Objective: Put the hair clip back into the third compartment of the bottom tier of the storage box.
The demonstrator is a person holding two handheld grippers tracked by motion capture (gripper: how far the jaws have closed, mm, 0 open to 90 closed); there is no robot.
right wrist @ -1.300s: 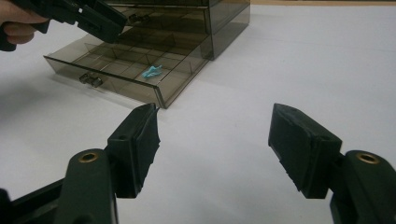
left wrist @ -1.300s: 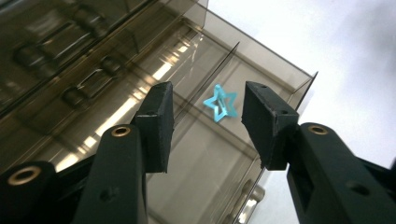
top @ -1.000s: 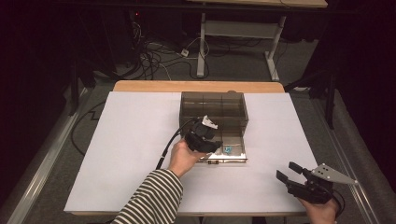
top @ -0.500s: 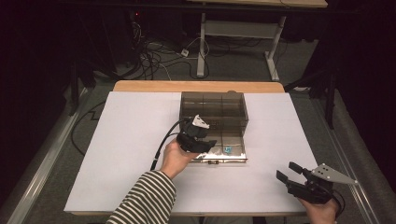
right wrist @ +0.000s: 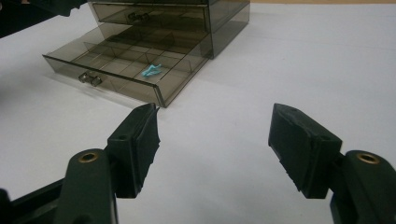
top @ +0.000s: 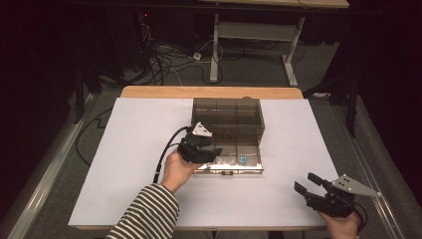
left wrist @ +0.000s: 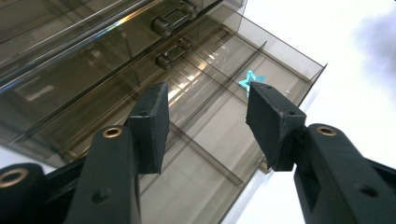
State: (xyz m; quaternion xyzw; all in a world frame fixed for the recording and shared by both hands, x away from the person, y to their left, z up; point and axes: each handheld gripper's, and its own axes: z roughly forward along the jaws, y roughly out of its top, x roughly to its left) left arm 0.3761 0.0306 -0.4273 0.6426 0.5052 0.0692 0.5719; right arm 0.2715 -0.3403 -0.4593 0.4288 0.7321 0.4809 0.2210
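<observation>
Over at the front of the smoky plastic drawer cabinet (top: 228,119), the bottom drawer (top: 234,158) is pulled out and a little teal star-shaped piece (top: 242,160) sits in its front right compartment. The left gripper (top: 211,153) was right down over that spot a second ago; now it has backed off toward the drawer's left side, and its jaws have just been opening, with nothing between them in its own view. So I'd guess the piece just got dropped in, and shutting the drawer is probably next. The right gripper (top: 309,182) hasn't budged, parked near the table's (top: 139,149) front right corner, jaws spread and empty.
</observation>
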